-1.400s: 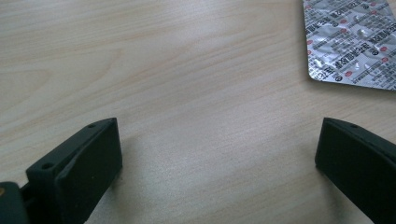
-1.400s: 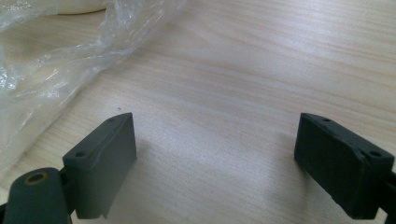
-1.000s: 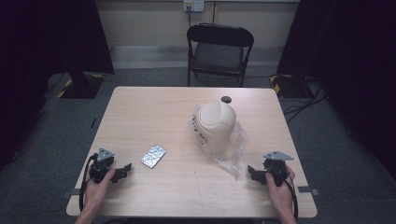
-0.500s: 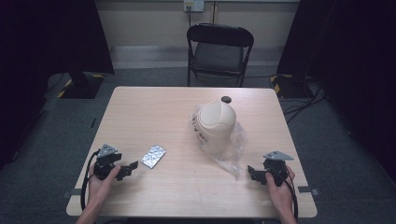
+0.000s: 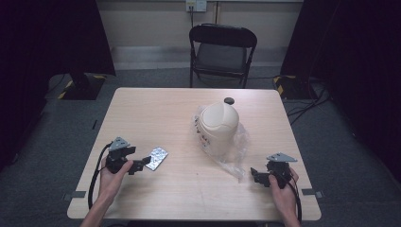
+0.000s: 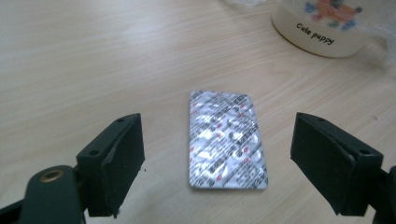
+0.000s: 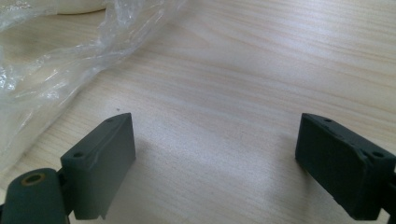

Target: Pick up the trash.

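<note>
**Left tool lines up on the foil blister pack**

While the blister pack (image 6: pixel 228 140) lies flat on the surface (image 5: pixel 156 118), near the person's left corner, the left tool (image 5: pixel 143 164) sits just beside its near end with both jaws spread wide. In the left gripper view the pack's silver face lies between the two black jaws with bare wood on either side, so nothing is gripped yet; the jaws have just been closing a little, and they remain well clear of the pack's long edges. That framing looks deliberate: the pack runs lengthwise away from the tool, so its narrow width fits the gap and the pads can meet the long edges. Because the pack is thin and lies flush on the wood, the pick will probably need the jaw tips brought right down to the surface.

Across the surface, the right tool (image 5: pixel 256 176) rests low near the person's right corner, released as well, its jaws standing apart over bare wood. It sits just short of the crinkled clear plastic bag (image 5: pixel 234 151) that spreads from under the cream lidded jar (image 5: pixel 216 126) at mid-surface. A judgement only: parked there, it waits within reach of the bag and jar while the left side works. A small dark cap (image 5: pixel 229 100) lies beyond the jar, apart from it.
</note>
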Demonstrator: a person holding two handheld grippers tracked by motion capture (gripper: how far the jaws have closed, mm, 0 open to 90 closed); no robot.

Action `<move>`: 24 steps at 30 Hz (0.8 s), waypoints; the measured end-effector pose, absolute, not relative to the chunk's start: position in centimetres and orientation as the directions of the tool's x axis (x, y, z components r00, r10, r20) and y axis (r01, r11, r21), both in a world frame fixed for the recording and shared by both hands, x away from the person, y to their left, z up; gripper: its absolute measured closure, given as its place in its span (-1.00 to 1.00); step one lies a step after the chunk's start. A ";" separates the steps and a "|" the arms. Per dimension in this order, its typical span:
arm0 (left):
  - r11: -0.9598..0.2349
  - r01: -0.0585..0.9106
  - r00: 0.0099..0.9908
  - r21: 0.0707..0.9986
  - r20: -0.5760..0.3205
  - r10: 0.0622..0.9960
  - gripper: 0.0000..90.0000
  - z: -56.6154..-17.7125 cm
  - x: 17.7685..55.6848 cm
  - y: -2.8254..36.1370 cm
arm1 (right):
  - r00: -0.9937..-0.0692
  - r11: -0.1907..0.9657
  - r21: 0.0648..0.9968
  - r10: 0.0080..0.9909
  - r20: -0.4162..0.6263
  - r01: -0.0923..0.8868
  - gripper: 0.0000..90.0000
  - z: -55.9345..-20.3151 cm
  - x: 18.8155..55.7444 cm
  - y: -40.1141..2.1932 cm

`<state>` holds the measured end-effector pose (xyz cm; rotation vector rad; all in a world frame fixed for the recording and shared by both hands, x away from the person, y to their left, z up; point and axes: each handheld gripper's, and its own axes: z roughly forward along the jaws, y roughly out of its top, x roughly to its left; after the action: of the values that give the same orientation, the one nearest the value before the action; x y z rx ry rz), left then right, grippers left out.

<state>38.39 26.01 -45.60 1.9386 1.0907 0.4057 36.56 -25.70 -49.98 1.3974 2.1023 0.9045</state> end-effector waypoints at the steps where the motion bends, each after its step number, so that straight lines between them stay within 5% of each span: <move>1: -0.255 0.533 0.577 0.807 -0.126 0.807 -0.62 -45.4 38.6 25.6 | -0.381 0.269 0.733 0.925 -0.015 0.625 -0.76 -50.0 36.6 -25.7; 24: -0.274 0.382 0.740 0.883 -0.114 0.663 -0.63 -38.2 44.7 16.2 | -0.381 0.269 0.733 0.924 -0.015 0.625 -0.76 -50.0 36.6 -25.7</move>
<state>44.66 16.21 -38.20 1.8987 0.8025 0.3378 36.57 -25.69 -49.99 1.3975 2.1028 0.9045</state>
